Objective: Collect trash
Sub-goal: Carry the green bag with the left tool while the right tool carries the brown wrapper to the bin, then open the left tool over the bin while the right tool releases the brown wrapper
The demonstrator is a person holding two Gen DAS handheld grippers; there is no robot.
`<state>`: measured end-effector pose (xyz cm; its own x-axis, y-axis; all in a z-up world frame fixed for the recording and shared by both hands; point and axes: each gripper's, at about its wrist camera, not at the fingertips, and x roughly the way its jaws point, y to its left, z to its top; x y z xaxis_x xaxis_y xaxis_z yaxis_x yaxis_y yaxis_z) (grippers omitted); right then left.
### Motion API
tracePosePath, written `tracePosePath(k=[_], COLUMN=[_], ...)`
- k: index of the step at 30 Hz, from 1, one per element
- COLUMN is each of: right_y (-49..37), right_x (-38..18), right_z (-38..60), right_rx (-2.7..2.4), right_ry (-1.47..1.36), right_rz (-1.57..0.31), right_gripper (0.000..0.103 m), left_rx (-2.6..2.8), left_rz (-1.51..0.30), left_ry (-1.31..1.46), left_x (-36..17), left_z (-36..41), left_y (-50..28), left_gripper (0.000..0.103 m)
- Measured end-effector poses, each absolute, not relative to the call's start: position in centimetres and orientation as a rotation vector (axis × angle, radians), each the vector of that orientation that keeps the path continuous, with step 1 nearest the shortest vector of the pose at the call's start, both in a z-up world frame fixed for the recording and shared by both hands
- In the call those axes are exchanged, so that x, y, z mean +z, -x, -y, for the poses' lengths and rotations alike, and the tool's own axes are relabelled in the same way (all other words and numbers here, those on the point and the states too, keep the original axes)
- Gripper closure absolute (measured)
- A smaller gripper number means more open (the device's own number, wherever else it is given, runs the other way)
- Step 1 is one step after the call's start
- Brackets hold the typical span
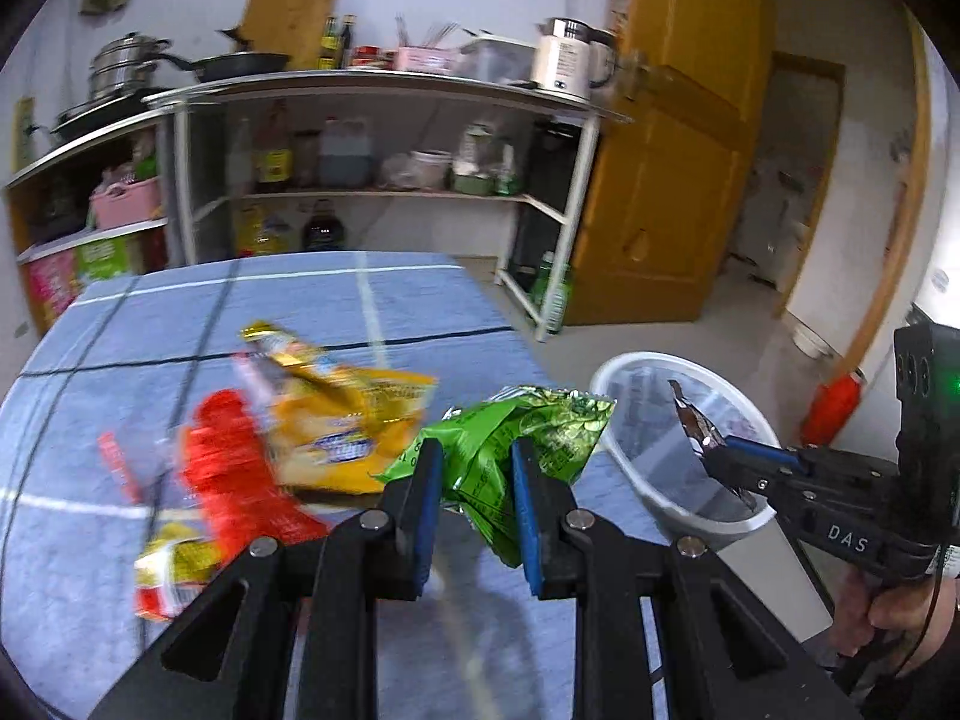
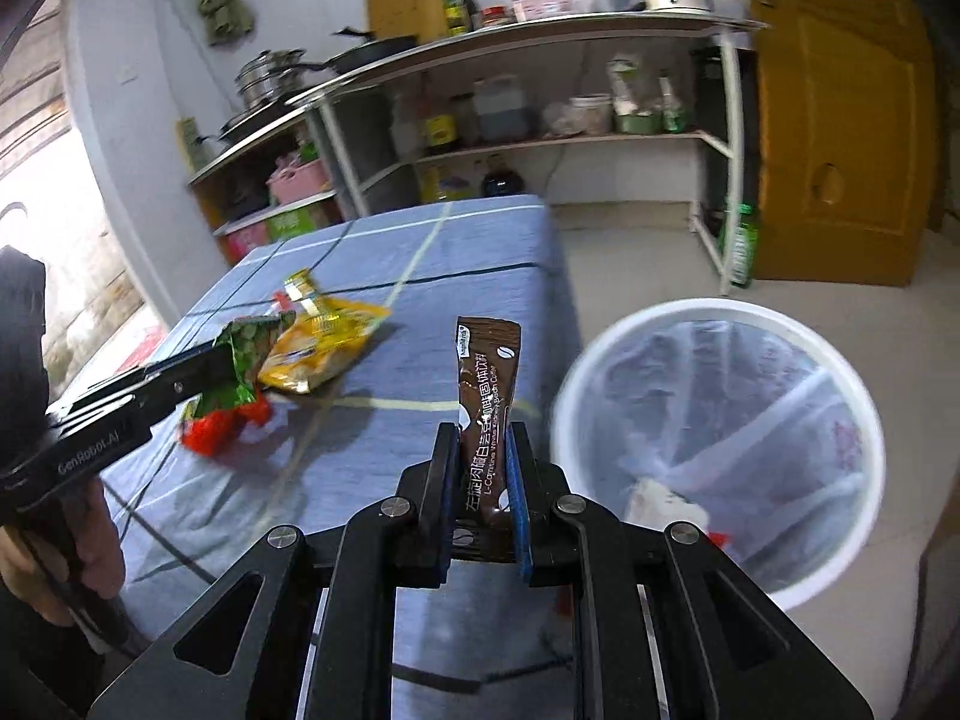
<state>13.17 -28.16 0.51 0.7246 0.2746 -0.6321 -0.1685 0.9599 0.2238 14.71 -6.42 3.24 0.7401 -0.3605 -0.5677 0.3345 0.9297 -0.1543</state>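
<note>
Right wrist: white bin (image 2: 864, 396) holds pale (image 2: 663, 501) and red scraps (image 2: 717, 538).

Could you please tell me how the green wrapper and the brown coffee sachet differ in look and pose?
The green wrapper is wide and crumpled; the brown coffee sachet is narrow, flat and smooth. The wrapper bunches out sideways from the left hand-held gripper; the sachet stands upright in the right hand-held gripper. Both are clamped and off the table.

Snack wrappers (image 1: 354, 426) lie on the tabletop (image 1: 300, 306); a bin (image 2: 720, 444) stands on the floor to its right, shelves (image 1: 384, 138) behind.
</note>
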Motion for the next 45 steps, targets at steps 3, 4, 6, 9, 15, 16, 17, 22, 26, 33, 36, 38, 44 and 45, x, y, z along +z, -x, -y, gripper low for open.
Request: tracePosePath(k=[3,4,6,9,15,16,17,22,26,33,36,38,44,45], right_y=[-12.8,-12.8,-12.4,-12.3,-12.6,-12.7,-12.9,-13.5,-13.9,-13.9,-13.7,-13.4,-12.6,-12.5], right_x=[0.2,0.1,-0.2,-0.6,-1.6,-1.8,-2.0,-2.8,-3.6,-3.5,-3.4,-3.2,-1.9,-1.8], right_z=[30.5,31.3,32.7,34.6,37.0,37.4,37.7,39.4,40.2,40.4,40.6,40.5,39.8,39.7], right_rx=[0.196,0.179,0.145,0.102,0.041,0.034,0.028,-0.011,-0.033,-0.064,-0.067,-0.064,-0.032,-0.026], right_ry=[-0.175,-0.184,-0.196,-0.215,-0.228,-0.235,-0.240,-0.271,-0.301,-0.309,-0.319,-0.321,-0.318,-0.318], right_rz=[-0.721,-0.722,-0.724,-0.729,-0.736,-0.739,-0.741,-0.747,-0.766,-0.760,-0.753,-0.745,-0.702,-0.696], right_gripper=[0.087,0.087,0.087,0.087,0.087,0.087,0.087,0.085,0.085,0.055,0.054,0.054,0.054,0.054], left_rx=[-0.434,-0.451,-0.482,-0.522,-0.585,-0.593,-0.600,-0.614,-0.627,-0.643,-0.645,-0.645,-0.640,-0.633], left_rz=[-0.642,-0.646,-0.656,-0.675,-0.724,-0.734,-0.748,-0.783,-0.817,-0.842,-0.837,-0.832,-0.779,-0.766], left_ry=[0.029,0.025,0.018,0.010,-0.014,-0.013,-0.012,-0.017,-0.032,-0.025,-0.016,-0.013,0.020,0.019], left_x=[3.2,3.2,3.1,2.8,1.2,0.9,0.6,-0.6,-1.3,-1.7,-1.5,-1.3,0.3,0.6], left_z=[9.2,10.3,12.0,14.5,19.3,19.9,20.5,22.5,23.6,24.1,23.8,23.7,22.0,21.6], left_y=[-15.2,-15.5,-16.1,-17.1,-18.6,-18.8,-19.1,-20.2,-20.6,-20.8,-20.7,-20.7,-19.6,-19.3], left_gripper=[0.079,0.079,0.079,0.079,0.079,0.079,0.078,0.078,0.077,0.056,0.055,0.055,0.052,0.051])
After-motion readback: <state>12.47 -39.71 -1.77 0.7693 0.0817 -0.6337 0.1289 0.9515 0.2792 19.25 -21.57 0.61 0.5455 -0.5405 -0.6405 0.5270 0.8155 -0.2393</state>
